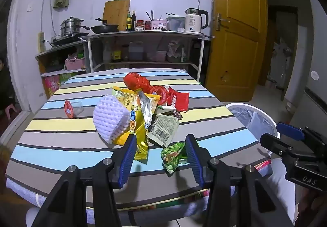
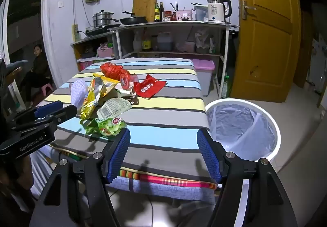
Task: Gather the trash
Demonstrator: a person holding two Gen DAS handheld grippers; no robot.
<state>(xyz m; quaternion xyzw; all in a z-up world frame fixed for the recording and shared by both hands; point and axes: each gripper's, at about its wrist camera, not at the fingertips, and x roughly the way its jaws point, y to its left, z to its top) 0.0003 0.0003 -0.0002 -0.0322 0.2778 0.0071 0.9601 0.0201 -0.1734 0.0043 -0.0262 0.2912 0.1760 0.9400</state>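
Trash pile sitting mid-table on the striped cloth: white foam fruit net [image 1: 110, 119] leaning on a yellow snack bag [image 1: 139, 124], crumpled green wrapper [image 1: 173, 154] lying nearest the front edge, white barcode packet [image 1: 164, 130] beside it, red packet [image 1: 179, 100] and red net [image 1: 136, 81] lying behind. Small cup with a red lid [image 1: 71, 109] lying apart, left. White bin [image 2: 243, 126], bag-lined, standing beside the table.

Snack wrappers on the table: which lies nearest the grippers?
The green pea-snack wrapper, at the pile's near edge by the left gripper; the yellow and red ones lie farther back.
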